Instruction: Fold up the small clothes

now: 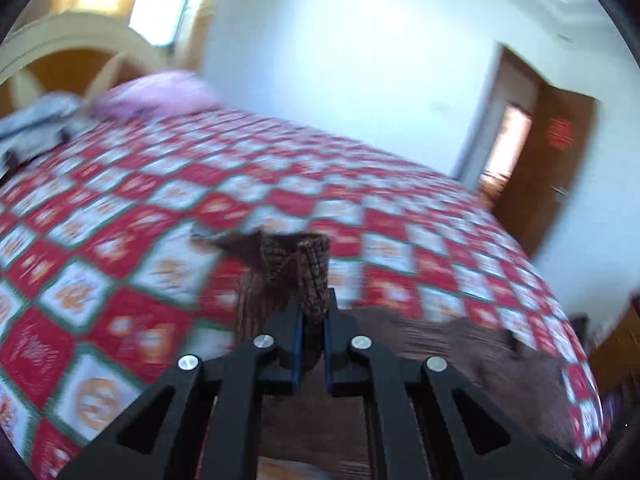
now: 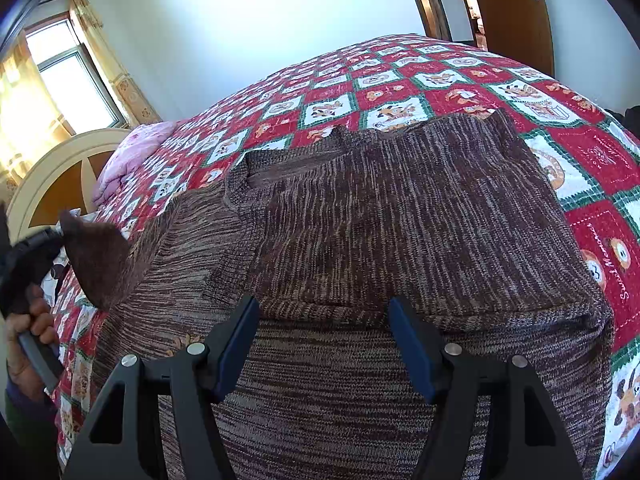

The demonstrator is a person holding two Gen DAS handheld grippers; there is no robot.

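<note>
Quilted bed (image 2: 460,80) carries the brown knit sweater (image 2: 400,216), soft, floppy and stretchy, best taken by edges or cuffs. Right gripper (image 2: 324,344) hovers over its near hem, fingers wide apart, empty. Left gripper (image 1: 312,320) pinches the lifted sleeve (image 1: 308,276).

Black linkage tool (image 2: 324,344); blue finger pads (image 2: 240,344); silver screws (image 2: 196,348).

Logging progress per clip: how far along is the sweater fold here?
Done: the sweater lies on the quilt with its right side already folded over the body. In hand: the left tool grips the sleeve, lifted off the bed; the right tool hovers open. Left: lay that sleeve in and fold further.
</note>
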